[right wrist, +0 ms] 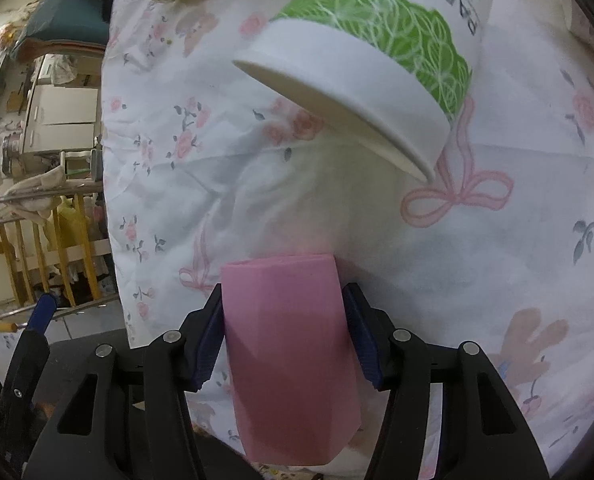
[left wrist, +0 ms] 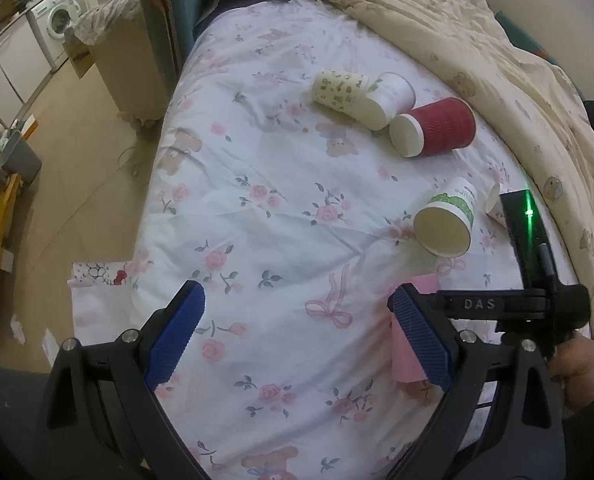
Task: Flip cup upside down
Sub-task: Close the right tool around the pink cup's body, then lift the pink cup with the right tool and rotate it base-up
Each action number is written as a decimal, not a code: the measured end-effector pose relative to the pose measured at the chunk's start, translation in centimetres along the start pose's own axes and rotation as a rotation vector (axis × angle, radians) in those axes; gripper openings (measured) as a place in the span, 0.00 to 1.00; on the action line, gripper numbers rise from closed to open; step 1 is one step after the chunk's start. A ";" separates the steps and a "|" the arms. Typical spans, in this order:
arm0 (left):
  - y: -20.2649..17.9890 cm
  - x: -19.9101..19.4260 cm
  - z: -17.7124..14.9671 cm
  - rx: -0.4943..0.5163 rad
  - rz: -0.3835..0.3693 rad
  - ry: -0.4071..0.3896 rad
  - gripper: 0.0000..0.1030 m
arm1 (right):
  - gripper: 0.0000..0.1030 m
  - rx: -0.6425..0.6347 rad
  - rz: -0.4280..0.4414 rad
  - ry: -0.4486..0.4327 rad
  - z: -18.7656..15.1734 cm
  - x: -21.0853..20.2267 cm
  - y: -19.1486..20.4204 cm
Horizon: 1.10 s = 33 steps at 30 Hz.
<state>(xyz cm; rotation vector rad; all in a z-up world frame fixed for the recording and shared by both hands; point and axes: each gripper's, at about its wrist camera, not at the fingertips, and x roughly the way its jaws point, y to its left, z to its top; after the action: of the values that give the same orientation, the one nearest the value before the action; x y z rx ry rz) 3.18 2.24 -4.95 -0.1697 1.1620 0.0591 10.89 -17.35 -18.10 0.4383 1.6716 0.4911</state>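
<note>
Just above the flowered bedsheet [right wrist: 477,260], the pink cup [right wrist: 293,356] is clamped at its sides between the blue pads [right wrist: 361,340] of the right gripper [right wrist: 283,336]. A green-and-white paper cup [right wrist: 377,60] is seen tipped just beyond it. The left gripper [left wrist: 297,332] is held wide open, nothing between its jaws.

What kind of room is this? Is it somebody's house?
Most likely a bedroom in a small home. The cups lie on a bed with a floral sheet and a teddy-bear quilt, and a washing machine stands across the floor.
</note>
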 end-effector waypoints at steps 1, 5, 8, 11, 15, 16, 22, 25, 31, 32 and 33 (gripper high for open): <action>0.0 0.0 0.0 0.003 0.002 -0.001 0.91 | 0.57 -0.012 -0.002 -0.009 -0.1 -0.2 0.2; -0.1 -0.1 -0.1 0.003 0.000 -0.005 0.91 | 0.57 -0.054 -0.001 -0.050 -0.7 -1.6 1.0; -0.1 -0.2 -0.1 0.006 -0.005 -0.013 0.91 | 0.57 -0.058 0.004 -0.081 -1.2 -3.1 1.2; -0.1 -0.6 -0.1 0.006 -0.013 -0.027 0.91 | 0.57 -0.061 -0.001 -0.121 -2.0 -5.0 1.5; -0.3 -0.9 -0.1 0.018 -0.021 -0.039 0.91 | 0.57 -0.073 -0.008 -0.176 -3.4 -7.7 1.8; -0.4 -1.0 -0.2 0.020 -0.026 -0.042 0.91 | 0.57 -0.071 -0.006 -0.187 -3.8 -8.3 1.8; -1.3 -1.9 -0.4 0.056 -0.056 -0.080 0.91 | 0.57 -0.081 -0.014 -0.271 -7.0 -11.4 1.0; -1.8 -2.2 -0.7 0.081 -0.088 -0.085 0.91 | 0.57 -0.101 -0.018 -0.336 -8.1 -12.2 0.6; -2.8 -2.4 -1.7 0.134 -0.158 -0.070 0.91 | 0.57 -0.125 0.004 -0.429 -8.8 -12.3 0.1; -3.1 -2.4 -1.9 0.151 -0.162 -0.067 0.91 | 0.57 -0.133 0.003 -0.443 -8.8 -12.5 0.3; -3.5 -2.4 -2.1 0.172 -0.171 -0.061 0.91 | 0.57 -0.141 0.005 -0.455 -8.7 -12.6 0.4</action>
<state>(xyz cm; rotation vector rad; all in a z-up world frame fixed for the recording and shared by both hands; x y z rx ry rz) 0.79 -1.46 -3.20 -0.1137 1.0824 -0.1855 4.15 -24.49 -6.32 0.4142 1.1904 0.4689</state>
